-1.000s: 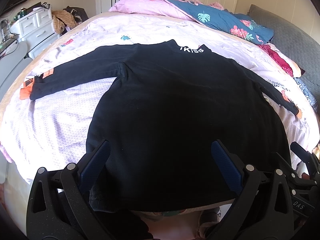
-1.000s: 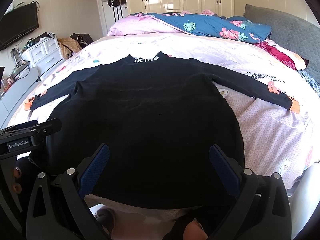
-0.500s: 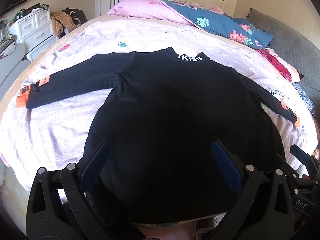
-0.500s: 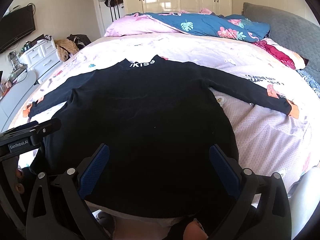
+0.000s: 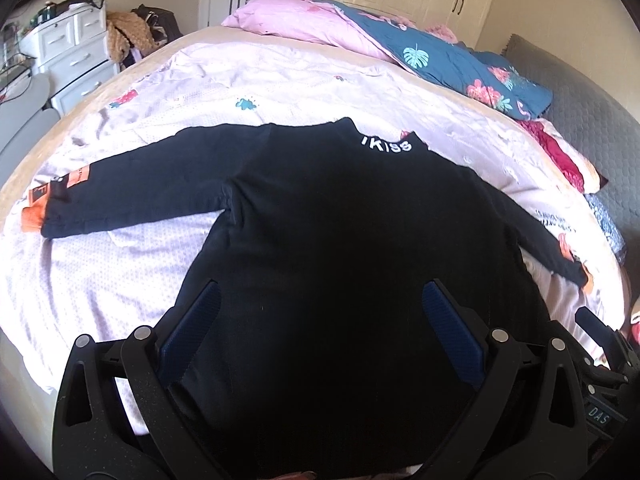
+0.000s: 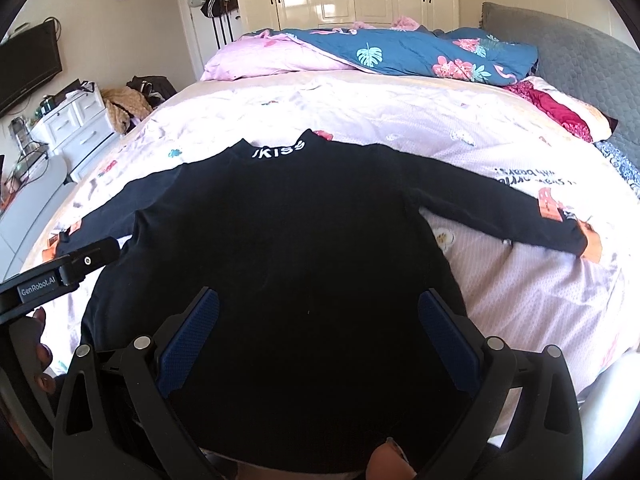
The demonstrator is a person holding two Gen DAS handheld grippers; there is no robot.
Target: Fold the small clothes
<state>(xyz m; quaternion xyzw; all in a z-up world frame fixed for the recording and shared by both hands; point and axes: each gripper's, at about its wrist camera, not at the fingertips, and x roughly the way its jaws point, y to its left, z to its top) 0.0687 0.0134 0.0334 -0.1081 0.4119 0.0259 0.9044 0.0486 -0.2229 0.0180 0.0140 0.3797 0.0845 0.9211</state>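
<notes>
A small black long-sleeved top [image 5: 352, 248] with white letters on its collar lies flat on the bed, both sleeves spread out, orange cuffs at the sleeve ends; it also shows in the right wrist view [image 6: 304, 248]. My left gripper [image 5: 320, 304] is open and empty above the lower left of the top. My right gripper [image 6: 318, 312] is open and empty above the lower right of the top. The left gripper's body [image 6: 60, 272] shows at the left edge of the right wrist view. The hem lies under both grippers, partly hidden.
The bed has a pale pink sheet [image 6: 540, 300]. A blue floral duvet [image 6: 420, 56] and pink pillow [image 6: 260, 60] lie at the far end. A grey headboard [image 6: 580, 60] is on the right. White drawers [image 6: 72, 124] stand left of the bed.
Both grippers have pulled back and risen a little, so the top looks smaller and farther. The top has not moved. Both grippers stay open.
</notes>
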